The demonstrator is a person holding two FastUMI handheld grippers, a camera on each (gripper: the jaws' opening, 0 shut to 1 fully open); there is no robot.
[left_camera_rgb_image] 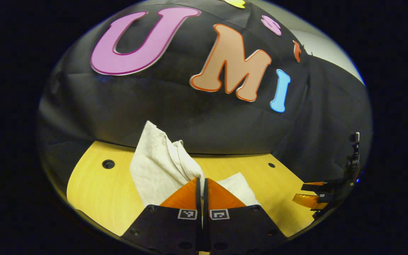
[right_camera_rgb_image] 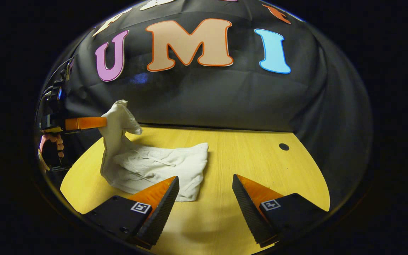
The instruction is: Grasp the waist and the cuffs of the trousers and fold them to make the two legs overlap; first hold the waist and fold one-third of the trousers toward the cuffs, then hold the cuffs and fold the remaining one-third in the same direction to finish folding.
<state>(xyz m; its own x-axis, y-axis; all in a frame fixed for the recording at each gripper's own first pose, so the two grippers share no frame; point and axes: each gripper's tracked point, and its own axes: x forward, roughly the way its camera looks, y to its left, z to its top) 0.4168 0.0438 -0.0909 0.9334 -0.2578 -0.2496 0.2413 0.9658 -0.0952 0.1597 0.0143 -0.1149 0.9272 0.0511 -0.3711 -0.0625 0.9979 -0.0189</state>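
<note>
Cream trousers [right_camera_rgb_image: 161,164] lie bunched on the yellow table [right_camera_rgb_image: 246,156], and one end of them is pulled up off the top. My left gripper [left_camera_rgb_image: 202,180] is shut on that raised end, whose cloth [left_camera_rgb_image: 154,159] stands up just past its fingers. From the right gripper view the left gripper [right_camera_rgb_image: 103,123] pinches the lifted fold at the far left, held by a hand [right_camera_rgb_image: 51,141]. My right gripper [right_camera_rgb_image: 205,178] hovers open just right of the trousers' near edge, holding nothing. In the left gripper view it [left_camera_rgb_image: 308,193] sits open at the far right.
The table [left_camera_rgb_image: 97,187] has small round holes [left_camera_rgb_image: 108,164] [right_camera_rgb_image: 284,146] near its back corners. The black cloth wall [right_camera_rgb_image: 207,102] rises right behind the table's far edge. Bare wood lies to the right of the trousers.
</note>
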